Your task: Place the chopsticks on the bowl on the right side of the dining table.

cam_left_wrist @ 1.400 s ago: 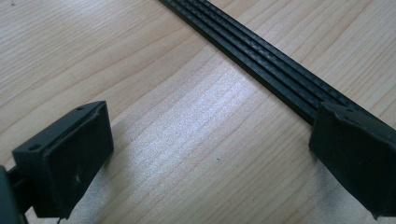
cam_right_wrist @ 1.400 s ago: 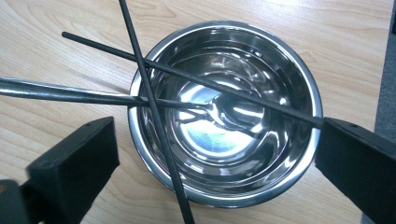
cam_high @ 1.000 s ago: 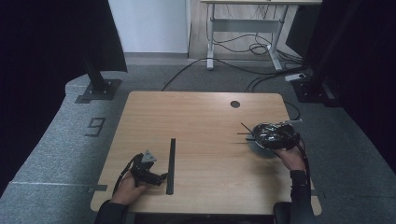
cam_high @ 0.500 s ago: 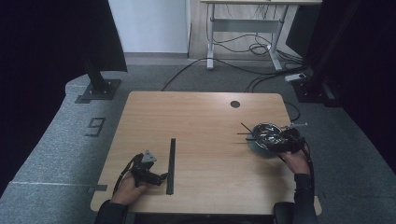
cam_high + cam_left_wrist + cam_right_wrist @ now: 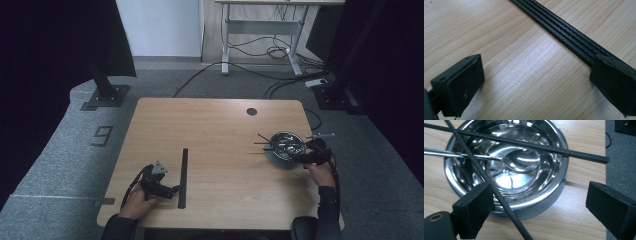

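Observation:
A shiny steel bowl stands at the right of the wooden table. Inside the bowl lies a metal spoon. Two thin black sticks cross the rim, one along the far side and one slanting toward my left jaw. My right gripper sits at the bowl's near right edge. It is open and nothing is between its jaws. My left gripper rests open on the table. Its right jaw is beside a long black ridged strip, which lies lengthwise.
A round cable hole sits near the table's far right. On the floor behind are a black stand base, a grey mat marked 9, loose cables and a desk frame.
My right gripper has drawn back slightly to the right, from over the bowl to its edge. The left gripper and the strip have not moved.

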`<control>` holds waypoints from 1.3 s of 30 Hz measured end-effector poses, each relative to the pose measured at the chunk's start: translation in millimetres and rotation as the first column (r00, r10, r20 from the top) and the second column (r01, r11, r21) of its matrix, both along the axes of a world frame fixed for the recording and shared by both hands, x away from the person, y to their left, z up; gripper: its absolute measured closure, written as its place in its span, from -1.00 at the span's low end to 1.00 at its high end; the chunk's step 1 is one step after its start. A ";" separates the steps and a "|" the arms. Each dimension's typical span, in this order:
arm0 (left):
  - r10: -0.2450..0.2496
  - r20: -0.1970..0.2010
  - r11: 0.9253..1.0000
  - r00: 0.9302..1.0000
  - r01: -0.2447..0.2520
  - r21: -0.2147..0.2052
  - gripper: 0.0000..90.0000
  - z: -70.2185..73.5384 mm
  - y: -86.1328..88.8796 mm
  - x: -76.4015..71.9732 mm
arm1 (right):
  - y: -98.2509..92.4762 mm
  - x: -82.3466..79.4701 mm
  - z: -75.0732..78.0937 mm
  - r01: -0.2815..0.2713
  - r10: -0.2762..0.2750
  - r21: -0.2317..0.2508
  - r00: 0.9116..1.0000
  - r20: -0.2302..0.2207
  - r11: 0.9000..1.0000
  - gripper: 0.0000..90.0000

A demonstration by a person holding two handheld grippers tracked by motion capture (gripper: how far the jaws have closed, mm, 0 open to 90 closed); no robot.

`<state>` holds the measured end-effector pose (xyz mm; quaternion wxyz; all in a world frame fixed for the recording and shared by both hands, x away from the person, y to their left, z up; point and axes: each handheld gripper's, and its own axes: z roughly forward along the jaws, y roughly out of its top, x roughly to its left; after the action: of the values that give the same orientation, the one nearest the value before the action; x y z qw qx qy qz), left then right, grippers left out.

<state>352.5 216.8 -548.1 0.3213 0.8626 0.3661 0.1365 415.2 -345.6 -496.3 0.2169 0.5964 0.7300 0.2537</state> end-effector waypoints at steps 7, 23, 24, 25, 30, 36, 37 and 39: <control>0.000 0.000 1.000 1.000 0.000 0.000 -1.00 0.0 -0.1 -0.1 | -10.4 0.1 -1.1 0.031 -0.031 -0.002 0.999 0.010 1.000 -0.82; 0.000 0.001 1.000 1.000 0.000 0.000 -1.00 0.0 0.0 -0.1 | -27.1 6.5 -4.5 0.094 -0.093 -0.014 0.994 0.062 0.995 -0.79; 0.000 0.000 1.000 1.000 0.000 0.000 -1.00 0.0 0.0 0.0 | -28.0 7.6 -5.2 0.095 -0.093 -0.015 0.993 0.067 0.995 -0.79; 0.000 0.000 1.000 1.000 0.000 0.000 -1.00 0.0 0.0 0.0 | -28.0 7.6 -5.2 0.095 -0.093 -0.015 0.993 0.067 0.995 -0.79; 0.000 0.000 1.000 1.000 0.000 0.000 -1.00 0.0 0.0 0.0 | -31.0 11.3 -7.6 0.107 -0.106 -0.017 0.991 0.084 0.994 -0.79; 0.000 0.000 1.000 1.000 0.000 -0.001 -1.00 -0.1 0.0 0.0 | -33.8 13.9 -7.8 0.120 -0.118 -0.016 0.988 0.103 0.993 -0.79; 0.000 0.000 1.000 1.000 0.000 -0.001 -1.00 -0.1 0.0 0.0 | -33.8 13.9 -7.8 0.120 -0.118 -0.016 0.988 0.103 0.993 -0.79; 0.000 0.000 1.000 1.000 0.000 0.000 -1.00 0.0 0.0 0.0 | -35.7 14.6 -7.2 0.127 -0.124 -0.017 0.986 0.116 0.992 -0.78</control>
<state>352.5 216.8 -548.1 0.3214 0.8626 0.3661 0.1366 429.8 -381.3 -503.6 0.2812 0.6228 0.6805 0.2643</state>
